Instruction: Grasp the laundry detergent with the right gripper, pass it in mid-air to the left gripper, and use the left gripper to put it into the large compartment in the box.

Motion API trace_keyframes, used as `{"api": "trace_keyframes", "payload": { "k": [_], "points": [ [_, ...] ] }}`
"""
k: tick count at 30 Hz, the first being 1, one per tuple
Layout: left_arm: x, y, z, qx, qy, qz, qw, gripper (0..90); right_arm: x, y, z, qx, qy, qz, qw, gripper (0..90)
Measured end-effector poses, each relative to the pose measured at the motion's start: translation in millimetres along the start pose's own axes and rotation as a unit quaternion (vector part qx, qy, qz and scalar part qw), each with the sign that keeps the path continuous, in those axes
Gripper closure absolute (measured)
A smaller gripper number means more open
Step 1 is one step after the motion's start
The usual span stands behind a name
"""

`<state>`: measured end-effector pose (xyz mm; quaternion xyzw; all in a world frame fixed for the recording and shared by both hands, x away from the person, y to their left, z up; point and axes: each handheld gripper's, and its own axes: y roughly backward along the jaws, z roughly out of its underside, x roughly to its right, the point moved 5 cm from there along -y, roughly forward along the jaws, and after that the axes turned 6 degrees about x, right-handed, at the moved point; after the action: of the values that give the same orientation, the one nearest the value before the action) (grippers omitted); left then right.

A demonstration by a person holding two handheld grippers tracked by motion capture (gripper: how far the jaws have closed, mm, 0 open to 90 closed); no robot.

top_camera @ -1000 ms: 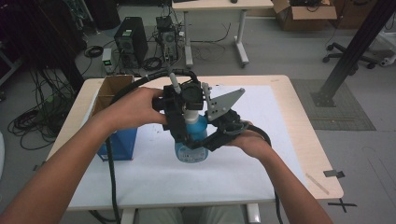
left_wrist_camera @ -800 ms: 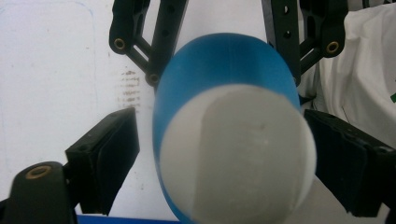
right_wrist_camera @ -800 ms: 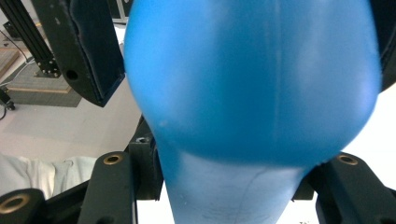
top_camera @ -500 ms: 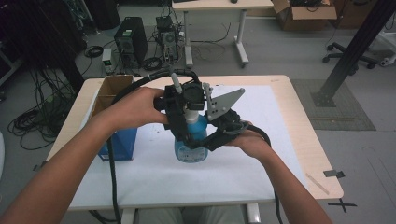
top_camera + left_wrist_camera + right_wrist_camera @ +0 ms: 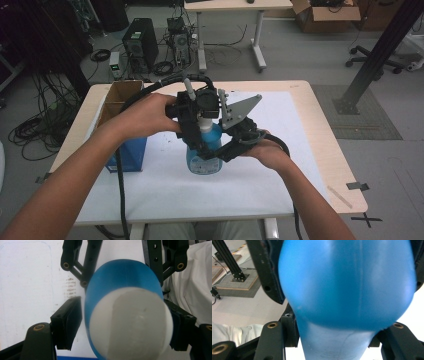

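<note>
1. Blue bottle (image 5: 204,155): upright on the white-covered worktop (image 5: 300,150), white cap (image 5: 130,325) on top.
2. Right gripper (image 5: 227,150): fingers clenched on the bottle's body.
3. Left gripper (image 5: 197,112): fingers have just been closing around the cap; left finger (image 5: 67,325) not yet touching.
4. Cardboard box (image 5: 120,95): at the left edge.

No text, brand or number can be read: the label on the blue bottle (image 5: 202,155) is too blurred, and the blue box (image 5: 131,152) shows no legible print.
</note>
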<state>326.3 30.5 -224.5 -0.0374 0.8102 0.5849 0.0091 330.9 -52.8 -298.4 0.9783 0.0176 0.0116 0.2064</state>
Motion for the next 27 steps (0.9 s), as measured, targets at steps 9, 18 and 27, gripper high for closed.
{"api": "trace_keyframes", "payload": {
  "k": [9,18,27],
  "points": [
    [-1.1,-0.8,-0.5,-0.002,0.0,0.001,1.0,30.3,-0.1,-0.4,-0.2,0.001,0.0,-0.001,1.0,43.6],
    [-0.1,-1.1,-2.3,0.002,-0.006,0.008,1.0,37.4,1.1,0.7,1.4,0.003,-0.001,0.0,1.0,43.7],
    [-2.2,-2.4,-2.1,-0.002,-0.002,0.004,1.0,37.8,3.1,0.7,3.5,0.003,-0.015,-0.005,0.9999,37.7]
  ]
}}
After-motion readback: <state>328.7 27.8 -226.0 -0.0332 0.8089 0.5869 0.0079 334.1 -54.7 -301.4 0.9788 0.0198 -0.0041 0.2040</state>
